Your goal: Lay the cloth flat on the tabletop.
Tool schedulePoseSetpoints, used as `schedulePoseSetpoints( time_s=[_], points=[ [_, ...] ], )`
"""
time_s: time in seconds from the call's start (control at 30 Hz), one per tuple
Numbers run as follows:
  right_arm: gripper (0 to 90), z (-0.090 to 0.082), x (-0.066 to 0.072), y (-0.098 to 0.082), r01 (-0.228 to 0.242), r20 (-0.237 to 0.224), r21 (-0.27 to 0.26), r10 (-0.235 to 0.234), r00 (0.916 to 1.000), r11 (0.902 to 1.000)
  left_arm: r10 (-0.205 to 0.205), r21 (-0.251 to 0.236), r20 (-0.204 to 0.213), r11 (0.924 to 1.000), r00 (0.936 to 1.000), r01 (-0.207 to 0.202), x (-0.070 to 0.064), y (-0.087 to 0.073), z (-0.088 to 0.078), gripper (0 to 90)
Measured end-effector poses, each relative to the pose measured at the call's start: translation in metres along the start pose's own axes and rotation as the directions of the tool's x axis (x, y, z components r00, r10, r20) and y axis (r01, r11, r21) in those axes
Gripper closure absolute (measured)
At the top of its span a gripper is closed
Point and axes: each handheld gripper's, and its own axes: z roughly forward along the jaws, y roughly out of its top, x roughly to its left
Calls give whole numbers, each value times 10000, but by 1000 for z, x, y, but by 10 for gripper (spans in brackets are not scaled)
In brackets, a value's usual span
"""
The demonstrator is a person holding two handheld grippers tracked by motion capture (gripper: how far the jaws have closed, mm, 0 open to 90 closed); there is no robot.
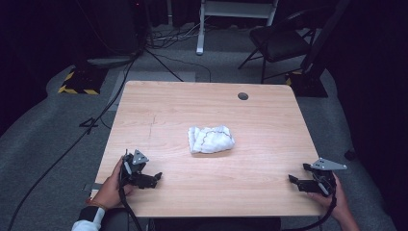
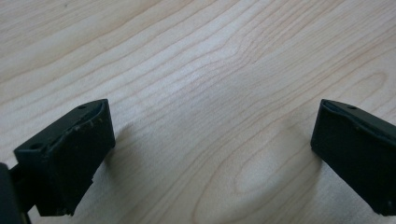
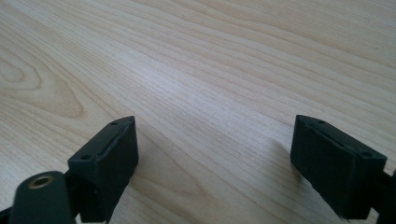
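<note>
Crumpled white cloth (image 1: 210,139) mid-table (image 1: 269,120), left hand-held gripper (image 1: 155,179) and right hand-held gripper (image 1: 293,180) both spread, holding nothing

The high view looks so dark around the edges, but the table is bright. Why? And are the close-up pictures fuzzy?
High view: light falls on the wooden table and white cloth; the floor around fades to black. Left gripper view: soft shadows beside the jaws, grain slightly blurred. Right gripper view: near grain sharp, far grain soft.
</note>
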Motion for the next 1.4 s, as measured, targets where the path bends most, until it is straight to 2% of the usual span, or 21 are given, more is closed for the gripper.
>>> schedulePoseSetpoints(
  time_s=[0.03,0.07,0.27,0.33,0.43,0.5,0.53,0.7,0.87,0.93,1.03,1.1,1.2,1.3,1.33,1.37,1.4],
  points=[
    [156,0,0,0,102,52,-24,-102,9999,9999,280,14,161,9996,9995,-280,2,2,1,0],
    [156,0,1,0,134,77,-37,-134,9999,9999,340,19,360,9994,9988,-341,4,3,3,0],
    [188,1,2,3,413,-24,-37,-413,9991,9991,842,-16,706,9964,9939,-843,2,9,8,0],
    [225,1,1,4,428,-90,-31,-428,9990,9991,1090,3,936,9940,9896,-1095,1,12,10,0],
    [268,3,-1,10,348,-6,-92,-348,9994,9994,1559,-56,1363,9876,9783,-1566,1,17,14,0],
    [301,6,-2,17,414,78,-87,-413,9991,9991,1833,-79,1650,9828,9691,-1845,1,19,16,0],
    [314,6,-2,23,496,40,-141,-496,9988,9987,1918,-73,1673,9811,9671,-1933,1,20,17,0],
    [333,11,4,59,886,-218,-357,-894,9958,9954,1866,-89,1665,9822,9682,-1877,-2,30,25,0],
    [346,29,19,102,1217,-542,-753,-1259,9906,9897,2008,-114,1772,9793,9635,-2020,-6,39,34,0],
    [358,40,28,118,1477,-647,-911,-1538,9860,9848,1951,-116,1772,9805,9646,-1962,-9,44,38,0],
    [370,56,39,134,1590,-860,-967,-1674,9821,9825,2108,-133,1874,9772,9594,-2121,-13,52,46,0],
    [384,69,48,141,1672,-895,-857,-1747,9805,9822,2286,-168,1980,9731,9532,-2299,-16,58,50,3],
    [399,90,61,150,1792,-1034,-694,-1857,9771,9814,2319,-184,2056,9723,9508,-2332,-20,65,57,3],
    [405,101,73,154,1980,-1306,-714,-2060,9698,9776,2363,-174,2103,9711,9487,-2380,-23,73,63,3],
    [405,101,73,154,1980,-1306,-714,-2060,9698,9776,2363,-174,2103,9711,9487,-2380,-23,73,63,3],
    [405,106,84,157,2205,-1526,-778,-2302,9611,9723,2419,-196,2141,9697,9464,-2434,-25,77,68,3],
    [406,109,88,159,2240,-1658,-855,-2356,9576,9708,2438,-184,2137,9692,9460,-2457,-25,79,69,3]
  ],
)
